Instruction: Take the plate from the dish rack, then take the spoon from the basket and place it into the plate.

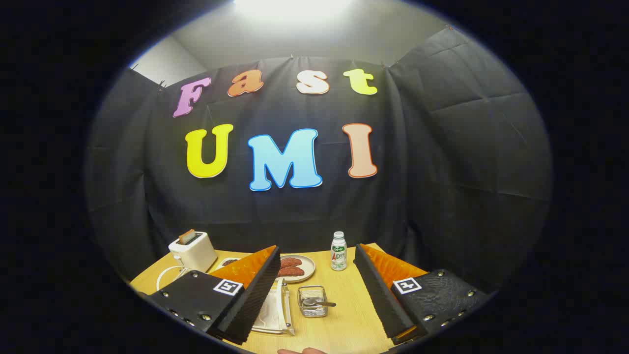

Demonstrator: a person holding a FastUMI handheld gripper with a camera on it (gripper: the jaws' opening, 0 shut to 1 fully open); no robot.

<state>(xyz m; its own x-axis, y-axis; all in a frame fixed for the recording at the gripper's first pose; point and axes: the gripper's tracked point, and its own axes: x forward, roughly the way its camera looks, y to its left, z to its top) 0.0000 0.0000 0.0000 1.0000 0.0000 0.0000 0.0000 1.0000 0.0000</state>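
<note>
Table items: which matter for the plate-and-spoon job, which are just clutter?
Job: dish rack holding the plate; basket with spoon; gripper, open, nothing held.
Clutter: toaster, bottle, plate of food.

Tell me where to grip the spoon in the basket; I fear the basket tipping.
Grip the spoon by its handle, which sticks out over the rim of the basket toward the bottle's side. Probably come from above, fingers either side of that free end. The gripper is open, with the basket between its fingers.
</note>
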